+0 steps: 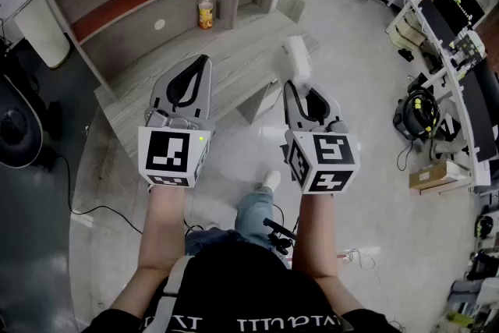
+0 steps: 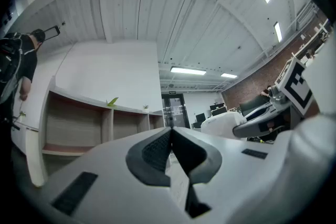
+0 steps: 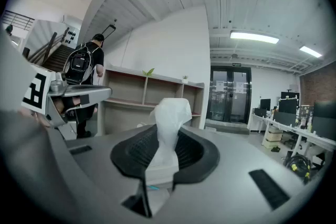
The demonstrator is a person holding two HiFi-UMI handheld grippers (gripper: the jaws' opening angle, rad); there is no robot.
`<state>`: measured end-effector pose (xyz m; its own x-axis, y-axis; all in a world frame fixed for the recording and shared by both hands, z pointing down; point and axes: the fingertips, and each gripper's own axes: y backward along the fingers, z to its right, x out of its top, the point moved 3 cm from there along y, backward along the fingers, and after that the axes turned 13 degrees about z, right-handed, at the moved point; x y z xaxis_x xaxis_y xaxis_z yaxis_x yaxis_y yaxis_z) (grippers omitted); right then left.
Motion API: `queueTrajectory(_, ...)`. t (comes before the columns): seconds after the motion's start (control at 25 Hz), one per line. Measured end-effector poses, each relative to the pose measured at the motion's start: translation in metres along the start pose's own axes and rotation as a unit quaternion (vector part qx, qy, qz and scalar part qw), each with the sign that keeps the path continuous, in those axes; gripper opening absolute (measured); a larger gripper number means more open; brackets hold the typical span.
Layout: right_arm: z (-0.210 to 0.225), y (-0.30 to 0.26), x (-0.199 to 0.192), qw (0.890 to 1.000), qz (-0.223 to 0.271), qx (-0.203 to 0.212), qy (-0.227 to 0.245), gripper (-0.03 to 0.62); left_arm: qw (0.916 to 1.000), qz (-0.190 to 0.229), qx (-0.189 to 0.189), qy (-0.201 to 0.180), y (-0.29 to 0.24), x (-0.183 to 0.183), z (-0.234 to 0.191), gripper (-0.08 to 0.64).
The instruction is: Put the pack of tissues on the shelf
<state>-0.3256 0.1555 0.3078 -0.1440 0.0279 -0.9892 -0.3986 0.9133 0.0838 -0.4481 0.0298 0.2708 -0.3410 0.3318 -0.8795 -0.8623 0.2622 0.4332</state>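
Right tongs [image 1: 301, 93]: clamped on pack of tissues [image 1: 296, 58], held in air near counter [image 1: 234, 51] edge, short of shelf [image 1: 117, 8]. Left tongs [image 1: 204, 62]: jaws together, empty. Bottle [image 1: 205, 9]: upright on counter

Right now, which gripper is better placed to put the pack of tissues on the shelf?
Right. The right gripper grips the pack of tissues, with the shelf ahead. The left gripper is shut, holding nothing.

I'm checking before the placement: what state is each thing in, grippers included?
Tissue pack: clamped in right gripper, one tissue sticking out.
Right gripper: shut on the tissue pack.
Left gripper: shut, holding nothing.
Bottle: upright on the shelf unit.
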Motion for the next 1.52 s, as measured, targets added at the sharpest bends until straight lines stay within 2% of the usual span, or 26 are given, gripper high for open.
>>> queueTrajectory(0.32, 0.038, -0.017, 0.000, 1.000, 0.012, -0.011, -0.009, 0.095, 0.9999, -0.005, -0.005, -0.013, -0.032, -0.012, 0.007, 0.011)
queueTrajectory(0.52, 0.066, -0.044, -0.003, 0.999, 0.024, -0.016, -0.037, 0.095, 0.9997, -0.013, 0.004, -0.020, -0.061, -0.028, 0.004, 0.012)
queueTrajectory(0.88, 0.122, -0.101, -0.021, 0.999, 0.023, 0.005, -0.045, 0.095, 0.9991, -0.023, 0.031, -0.015, -0.125, -0.066, 0.001, 0.012)
queueTrajectory(1.32, 0.216, -0.179, -0.036, 0.997, 0.036, 0.045, -0.060, 0.095, 0.9964, -0.041, 0.062, -0.042, -0.217, -0.107, 0.025, 0.011)
queueTrajectory(1.52, 0.252, -0.212, -0.040, 0.995, 0.036, 0.070, -0.055, 0.095, 0.9945, -0.044, 0.086, -0.041, -0.259, -0.126, 0.033, 0.012)
